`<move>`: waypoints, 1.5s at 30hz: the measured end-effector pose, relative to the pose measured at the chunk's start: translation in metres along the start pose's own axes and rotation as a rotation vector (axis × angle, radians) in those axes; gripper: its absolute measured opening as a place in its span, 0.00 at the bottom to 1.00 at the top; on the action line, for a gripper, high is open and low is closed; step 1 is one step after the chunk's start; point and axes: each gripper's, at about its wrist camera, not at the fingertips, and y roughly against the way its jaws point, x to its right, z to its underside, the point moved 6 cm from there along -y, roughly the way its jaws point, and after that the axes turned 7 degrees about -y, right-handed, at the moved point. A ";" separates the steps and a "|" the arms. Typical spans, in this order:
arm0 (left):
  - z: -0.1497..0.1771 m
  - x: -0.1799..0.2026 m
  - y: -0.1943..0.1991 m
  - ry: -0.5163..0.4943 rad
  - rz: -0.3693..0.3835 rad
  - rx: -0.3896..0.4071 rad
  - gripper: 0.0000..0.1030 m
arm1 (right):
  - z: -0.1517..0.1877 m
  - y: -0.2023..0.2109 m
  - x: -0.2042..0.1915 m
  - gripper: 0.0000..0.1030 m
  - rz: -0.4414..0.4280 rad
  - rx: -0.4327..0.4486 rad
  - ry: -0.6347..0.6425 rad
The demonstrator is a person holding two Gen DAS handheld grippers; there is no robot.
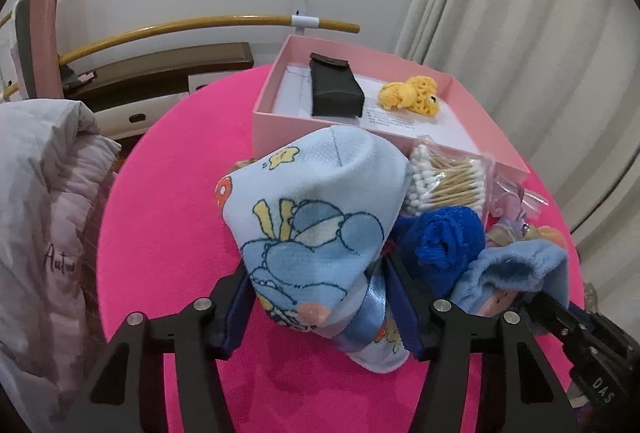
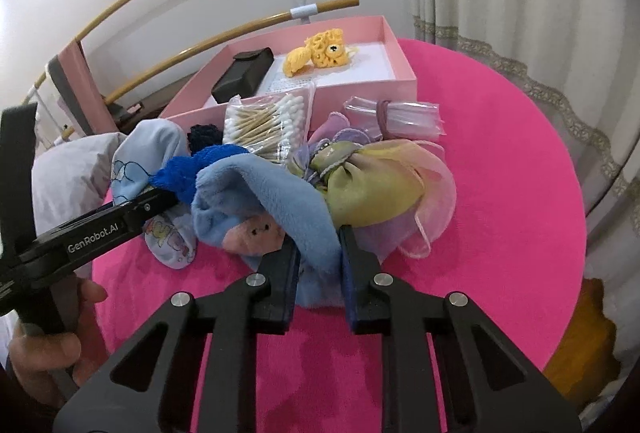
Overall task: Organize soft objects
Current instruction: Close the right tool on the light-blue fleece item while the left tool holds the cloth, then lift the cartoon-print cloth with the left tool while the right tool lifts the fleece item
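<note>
In the left wrist view, the left gripper [image 1: 320, 273] fills the lower part of the frame. Its jaws are half closed and pinch a pale blue printed cloth with cartoon figures [image 1: 316, 209], which stands up as a bunched cone in the middle of the frame. The cloth rises from between the jaws toward the upper middle, so its long axis runs along the line of the fingers. Behind it, in the upper right, is the open pink cardboard box [image 1: 276, 101]; a black oblong pouch [image 1: 336, 89] and a yellow crocheted toy [image 1: 412, 95] already lie inside. A clear bag of cotton swabs [image 1: 444, 181] leans at the near wall of the box. All rests on a round worktop with a bright pink cover [image 1: 168, 193].

In the right wrist view, the right gripper [image 2: 320, 257] is in the lower middle. Its jaws are nearly together and nip the near edge of a light blue plush fabric with a pink animal face [image 2: 260, 189]. This fabric lies directly ahead of the jaws, in the centre of the frame, touching a royal blue knitted piece [image 2: 188, 173] on its left and a yellow-green and pink gauze pouch [image 2: 372, 189] on its right. The box is farther up, beyond the pile.

For both pieces the box lies straight ahead. The left hand seems nearer to its front wall, so it would probably deliver first.
</note>
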 end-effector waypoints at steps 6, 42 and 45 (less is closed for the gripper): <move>0.006 0.006 0.005 -0.013 -0.019 -0.006 0.56 | 0.001 0.004 -0.005 0.44 -0.024 0.007 0.012; 0.012 0.013 0.042 -0.088 -0.031 0.026 0.51 | 0.025 0.004 -0.034 0.03 -0.126 -0.061 0.115; 0.013 0.011 0.045 -0.085 -0.033 0.029 0.51 | 0.025 0.015 -0.032 0.03 -0.138 -0.044 0.114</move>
